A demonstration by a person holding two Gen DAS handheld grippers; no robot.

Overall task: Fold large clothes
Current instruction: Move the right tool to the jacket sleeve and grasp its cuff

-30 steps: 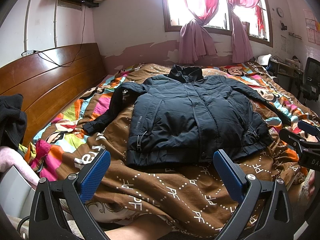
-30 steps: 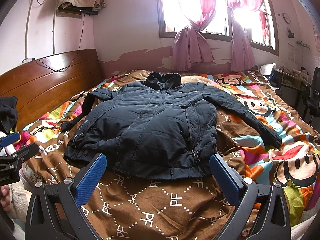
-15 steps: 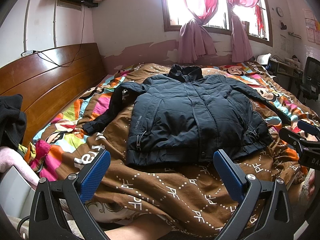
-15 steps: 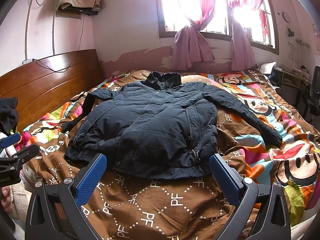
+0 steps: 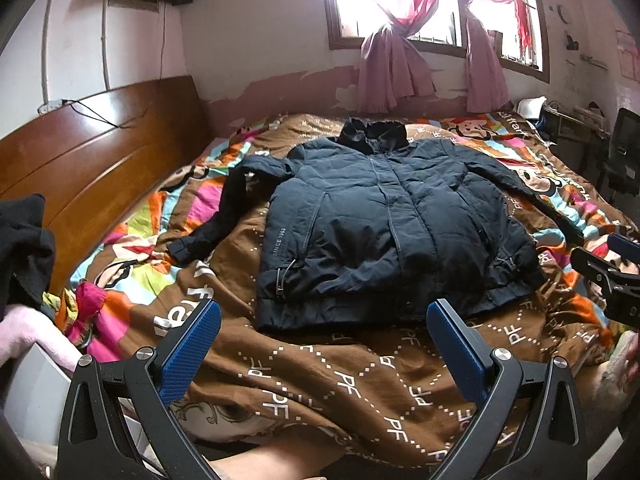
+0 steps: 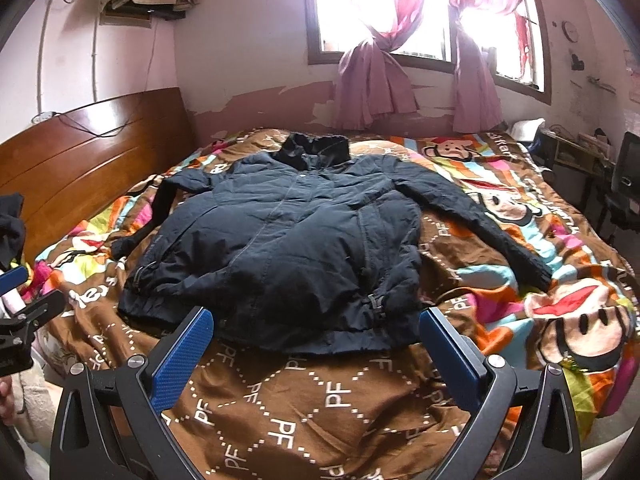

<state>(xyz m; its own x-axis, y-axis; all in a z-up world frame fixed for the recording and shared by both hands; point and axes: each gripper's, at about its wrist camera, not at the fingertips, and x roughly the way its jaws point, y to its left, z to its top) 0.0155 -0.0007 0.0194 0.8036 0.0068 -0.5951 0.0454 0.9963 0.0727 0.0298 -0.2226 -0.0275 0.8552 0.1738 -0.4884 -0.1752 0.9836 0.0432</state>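
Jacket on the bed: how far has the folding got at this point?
Done: the dark jacket lies spread flat, front up, on the patterned bedspread. In hand: nothing; the left tongs and right tongs are open, short of the hem. Left: everything, since both sleeves lie out to the sides and no fold shows.

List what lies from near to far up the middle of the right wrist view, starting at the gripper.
right gripper with open jaws → brown PF-patterned bedspread → dark jacket, hem nearest → jacket collar → pink tied curtains → window
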